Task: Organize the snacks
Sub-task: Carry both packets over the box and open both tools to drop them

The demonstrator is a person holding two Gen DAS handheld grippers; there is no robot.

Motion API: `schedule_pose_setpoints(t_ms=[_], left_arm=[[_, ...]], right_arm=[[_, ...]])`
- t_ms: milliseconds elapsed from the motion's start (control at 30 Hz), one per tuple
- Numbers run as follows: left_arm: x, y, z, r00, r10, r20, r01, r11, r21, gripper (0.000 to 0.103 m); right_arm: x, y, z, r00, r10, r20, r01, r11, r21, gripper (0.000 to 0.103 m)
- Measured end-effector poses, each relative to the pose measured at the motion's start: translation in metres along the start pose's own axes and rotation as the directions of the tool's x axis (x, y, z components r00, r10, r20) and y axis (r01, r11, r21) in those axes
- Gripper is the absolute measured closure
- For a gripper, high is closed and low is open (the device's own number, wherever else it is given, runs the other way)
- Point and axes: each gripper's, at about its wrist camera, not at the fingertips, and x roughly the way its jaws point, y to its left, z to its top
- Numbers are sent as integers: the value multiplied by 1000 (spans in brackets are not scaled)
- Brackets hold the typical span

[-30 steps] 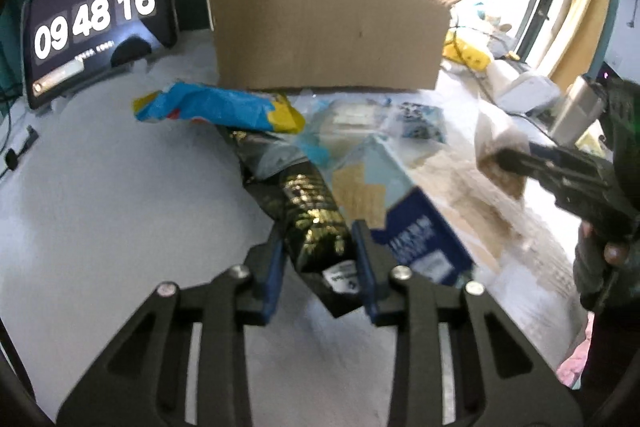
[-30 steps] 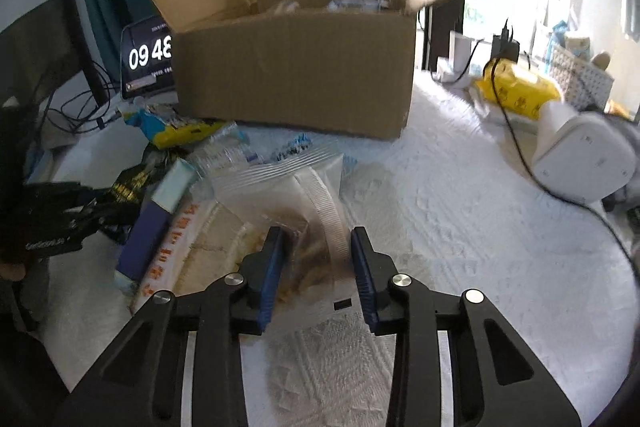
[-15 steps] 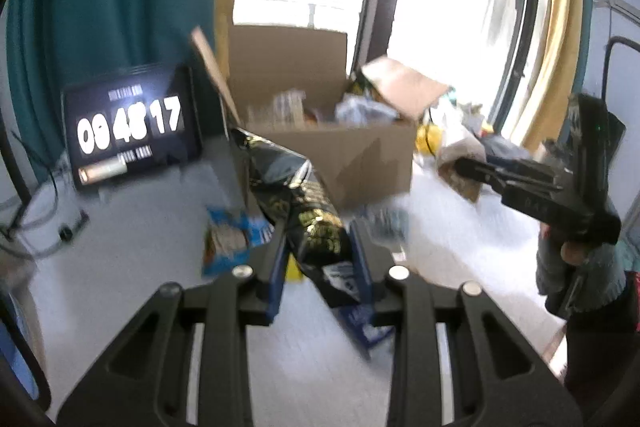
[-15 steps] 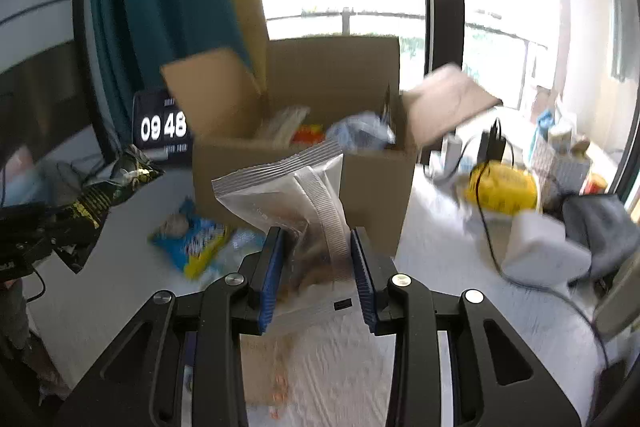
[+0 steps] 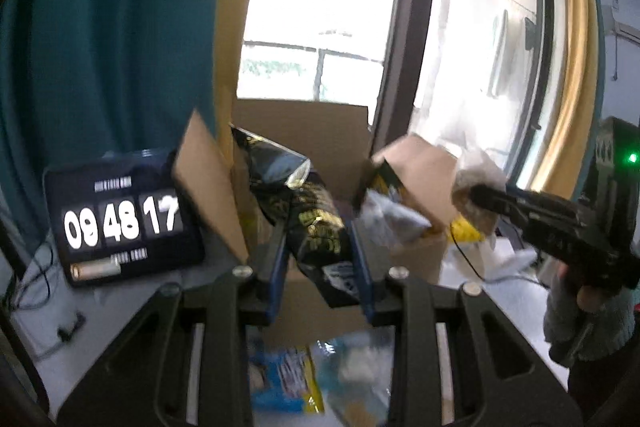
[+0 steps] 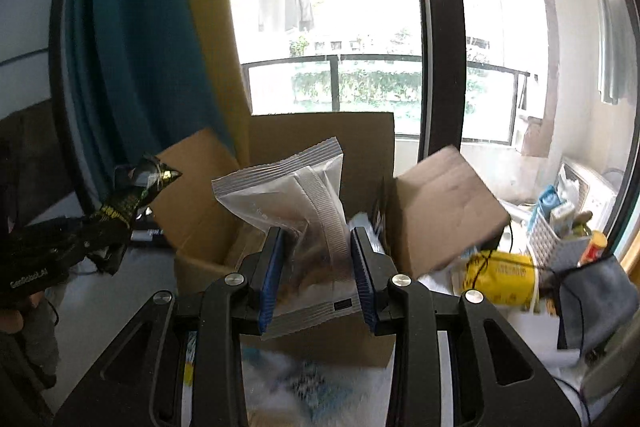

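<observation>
My left gripper (image 5: pixel 319 247) is shut on a black snack bag with gold print (image 5: pixel 308 211), held in the air in front of the open cardboard box (image 5: pixel 296 123). My right gripper (image 6: pixel 317 251) is shut on a clear plastic snack bag (image 6: pixel 292 191), also raised before the same box (image 6: pixel 320 135). In the left wrist view the right gripper (image 5: pixel 476 193) shows at the right with its clear bag (image 5: pixel 476 167). The right wrist view has the left gripper (image 6: pixel 76 231) at the left with the black bag (image 6: pixel 132 195). The box holds several packets (image 5: pixel 392 215).
A digital clock display (image 5: pixel 120 223) stands left of the box. Blue and clear snack packets (image 5: pixel 288 379) lie on the white table below. A yellow packet (image 6: pixel 500 279), a white basket (image 6: pixel 560 235) and a grey cloth (image 6: pixel 596 303) sit at the right. Curtains and a window stand behind.
Both grippers have risen from the table with their bags and now point at the box opening. The snacks on the table have dropped to the bottom of each view.
</observation>
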Motion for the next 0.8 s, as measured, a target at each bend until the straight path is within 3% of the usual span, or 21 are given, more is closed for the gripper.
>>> schedule_pose_setpoints(t_ms=[267,567,667,733,767,800], left_arm=[[43,14,38,999,40,29,-41,999,31,72],[101,25,46,995,90,-53,-88,995,41,70],[109,24,50,994,96,-48,-94,995,40,51],[112,23,53,995,97,-37,-95,994,47,33],[113,22,55,995,100,-27,-98,994,53,32],[113,21,56,995,102,-22,-101,993,58,31]], right_arm=[[48,-9,23,1000,-15,-10,15,1000,23,67],[102,-16,36,1000,-3,-28,5,998,66,67],[123,-21,42,999,11,-33,-7,992,126,67],[136,-23,48,998,39,-40,-32,987,157,63],[144,-21,50,998,34,-54,-26,988,152,58],[148,-19,53,998,28,-59,-20,989,143,44]])
